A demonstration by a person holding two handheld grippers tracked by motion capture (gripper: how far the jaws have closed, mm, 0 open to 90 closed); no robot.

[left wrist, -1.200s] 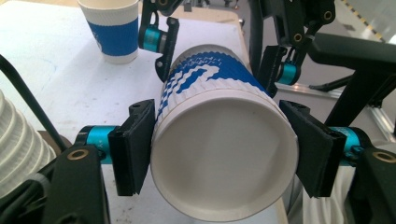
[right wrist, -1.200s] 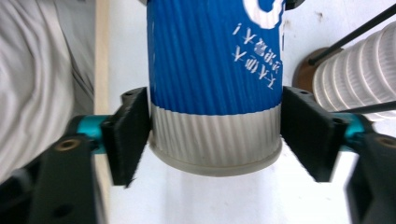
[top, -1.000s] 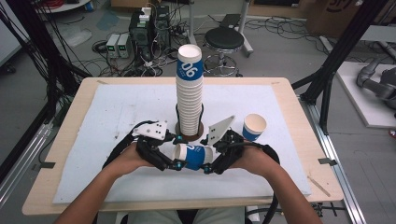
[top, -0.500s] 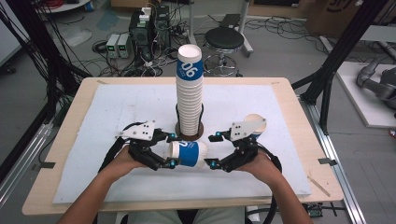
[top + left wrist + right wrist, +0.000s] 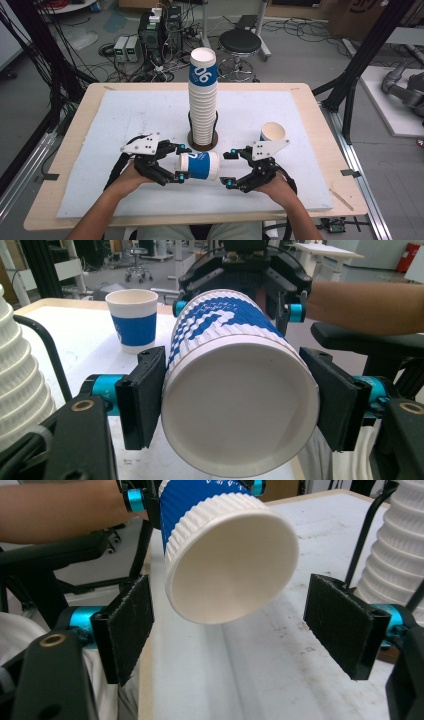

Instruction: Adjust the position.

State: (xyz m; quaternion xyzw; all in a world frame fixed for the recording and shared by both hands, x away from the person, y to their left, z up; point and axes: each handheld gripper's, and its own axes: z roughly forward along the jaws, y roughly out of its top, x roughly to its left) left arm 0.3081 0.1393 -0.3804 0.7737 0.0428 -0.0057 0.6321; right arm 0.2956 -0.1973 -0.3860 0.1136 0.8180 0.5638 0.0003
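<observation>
A blue-and-white paper cup point(image 5: 200, 165) lies on its side above the white mat, and my left gripper point(image 5: 181, 162) is shut on its left end. In the left gripper view the cup point(image 5: 240, 405) sits squeezed between both pads point(image 5: 142, 397). My right gripper point(image 5: 226, 169) stands open just right of the cup's other end, not touching it. Seen from the right gripper, that white end point(image 5: 230, 560) hangs ahead of the spread pads point(image 5: 342, 622), the right gripper point(image 5: 237, 625) holding nothing.
A tall stack of cups point(image 5: 203, 100) stands in a black holder point(image 5: 202, 145) behind the hands. A single upright cup point(image 5: 272, 133) sits to the right of the stack. The white mat point(image 5: 100, 120) covers a wooden table point(image 5: 320, 130).
The hands have drawn apart. My right gripper has come off the cup and stands open to its right, while the left gripper keeps hold of the cup.
</observation>
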